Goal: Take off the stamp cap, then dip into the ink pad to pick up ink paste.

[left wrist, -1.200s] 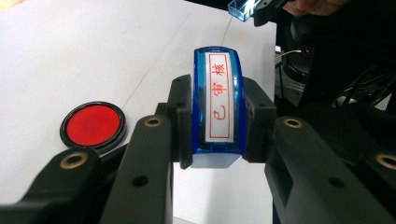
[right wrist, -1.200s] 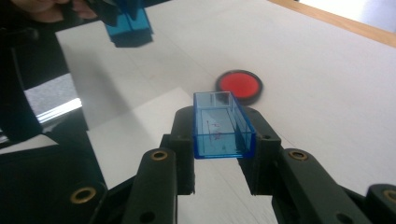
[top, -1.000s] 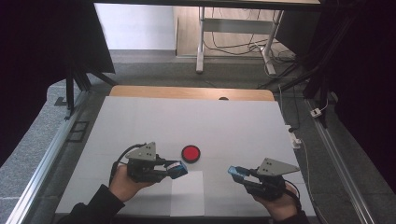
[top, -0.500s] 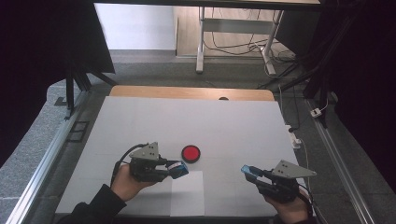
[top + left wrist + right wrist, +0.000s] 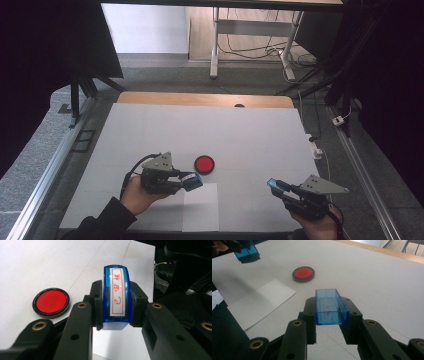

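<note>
From above, the left gripper point(image 5: 192, 181) and right gripper point(image 5: 275, 185) hover low over the white desk point(image 5: 250, 135), the red ink pad point(image 5: 204, 164) between them, nearer the left.

Left gripper view: fingers clamped on the blue stamp point(image 5: 116, 296).

Right gripper view: fingers squeezing the empty blue stamp cap point(image 5: 330, 306); paper sheet point(image 5: 259, 303) lies nearby.

Blue stamp point(image 5: 116, 296), red lettering; red ink pad point(image 5: 204, 164), black rim.

You are working over open table point(image 5: 240, 130); the red ink pad point(image 5: 204, 164) is sitting just beside the left gripper point(image 5: 192, 181), paper sheet point(image 5: 201, 210) lying flat below.
</note>
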Demonstrator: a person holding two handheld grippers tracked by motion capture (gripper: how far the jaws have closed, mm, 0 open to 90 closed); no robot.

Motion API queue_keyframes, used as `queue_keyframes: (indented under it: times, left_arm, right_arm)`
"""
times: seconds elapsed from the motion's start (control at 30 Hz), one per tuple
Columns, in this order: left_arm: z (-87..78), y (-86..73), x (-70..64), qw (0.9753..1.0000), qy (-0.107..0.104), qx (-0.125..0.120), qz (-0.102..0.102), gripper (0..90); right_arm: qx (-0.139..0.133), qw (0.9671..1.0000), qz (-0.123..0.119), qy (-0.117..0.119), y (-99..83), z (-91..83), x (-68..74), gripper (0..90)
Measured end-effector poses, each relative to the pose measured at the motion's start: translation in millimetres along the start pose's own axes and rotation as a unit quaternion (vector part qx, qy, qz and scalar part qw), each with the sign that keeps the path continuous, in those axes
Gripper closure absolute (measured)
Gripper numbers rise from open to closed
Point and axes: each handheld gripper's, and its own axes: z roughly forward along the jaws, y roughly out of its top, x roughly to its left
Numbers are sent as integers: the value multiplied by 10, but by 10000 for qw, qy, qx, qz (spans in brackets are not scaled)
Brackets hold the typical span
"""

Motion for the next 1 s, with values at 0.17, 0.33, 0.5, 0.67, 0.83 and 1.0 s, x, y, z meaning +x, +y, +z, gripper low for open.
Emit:
queue_keyframes:
  times: [0.17, 0.33, 0.5, 0.67, 0.83, 1.0]
  left_arm:
    - [11, 7, 24, 10000, 52, 15, -28, 693]
    - [6, 23, 61, 9999, 129, -4, -74, 693]
    - [2, 39, 109, 9997, 227, -42, -106, 693]
    - [41, 69, 170, 9992, 321, 65, -245, 693]
    - [72, 109, 226, 9980, 542, 142, -298, 694]
    - [129, 139, 303, 9970, 608, 259, -414, 694]
  right_arm:
    - [30, 10000, 30, -38, -21, -14, -14, 688]
    - [17, 10000, 46, -53, -29, -27, -20, 688]
    - [30, 10000, 65, -68, -35, -37, -25, 687]
    - [0, 10000, 52, -71, -41, -54, -18, 688]
    - [20, 9999, 81, -86, -50, -62, -24, 688]
    - [17, 9999, 93, -98, -55, -71, -27, 688]
